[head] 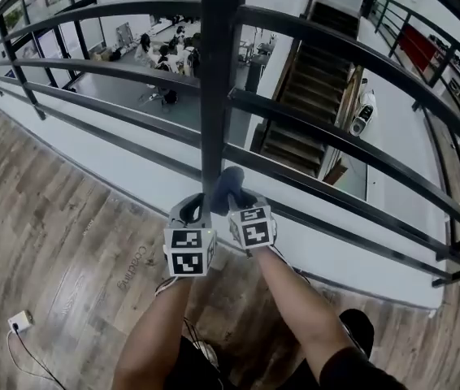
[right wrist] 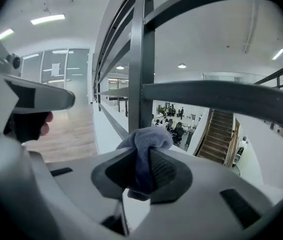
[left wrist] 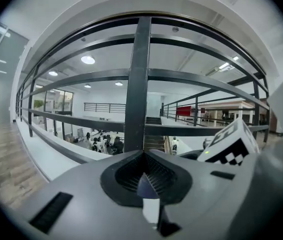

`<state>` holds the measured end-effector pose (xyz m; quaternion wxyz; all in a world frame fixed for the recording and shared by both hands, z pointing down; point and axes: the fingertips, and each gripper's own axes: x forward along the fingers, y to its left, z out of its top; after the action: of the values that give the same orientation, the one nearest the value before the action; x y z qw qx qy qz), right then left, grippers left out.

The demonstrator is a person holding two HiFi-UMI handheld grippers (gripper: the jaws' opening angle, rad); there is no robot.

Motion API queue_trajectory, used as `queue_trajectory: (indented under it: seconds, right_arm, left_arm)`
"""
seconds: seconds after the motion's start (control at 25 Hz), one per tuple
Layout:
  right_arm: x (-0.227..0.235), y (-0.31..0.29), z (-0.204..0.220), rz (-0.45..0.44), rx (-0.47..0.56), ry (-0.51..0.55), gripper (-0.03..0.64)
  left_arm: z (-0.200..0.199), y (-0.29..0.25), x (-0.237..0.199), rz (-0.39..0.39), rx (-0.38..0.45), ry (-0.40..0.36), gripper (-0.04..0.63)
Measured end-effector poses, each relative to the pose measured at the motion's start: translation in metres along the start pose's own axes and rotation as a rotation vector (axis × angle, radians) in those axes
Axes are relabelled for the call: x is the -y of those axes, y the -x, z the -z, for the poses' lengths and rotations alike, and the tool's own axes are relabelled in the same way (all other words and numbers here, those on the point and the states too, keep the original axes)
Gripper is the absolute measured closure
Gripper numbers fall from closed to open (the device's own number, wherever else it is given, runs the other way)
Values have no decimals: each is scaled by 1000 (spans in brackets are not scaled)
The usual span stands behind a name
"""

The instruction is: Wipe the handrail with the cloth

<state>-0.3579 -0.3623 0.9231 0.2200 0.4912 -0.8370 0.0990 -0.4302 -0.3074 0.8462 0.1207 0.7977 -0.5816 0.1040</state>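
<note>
My right gripper (right wrist: 142,176) pinches the cloth (right wrist: 145,143) by the rail post (head: 218,80). My left gripper (left wrist: 144,180) is closed and empty. Little cloth protrudes, so the jaws may scrape the post.

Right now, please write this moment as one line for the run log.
right tool: shut on cloth | left tool: jaws together, beside it | cloth: by handrail post

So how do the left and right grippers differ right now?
The right gripper clamps a bunched blue-grey cloth in its jaws. The left gripper has its jaws together, showing only a dark bluish sliver. The right gripper sits right of the upright post, the left gripper left of it. Both are low beside that post.
</note>
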Motion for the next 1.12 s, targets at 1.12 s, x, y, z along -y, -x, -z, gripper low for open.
queue_trajectory:
  seconds: [1.12]
  right_arm:
    - [78,-7,65,94,-270,15,546]
  left_arm:
    - [18,-33,78,161,-57,-99,592]
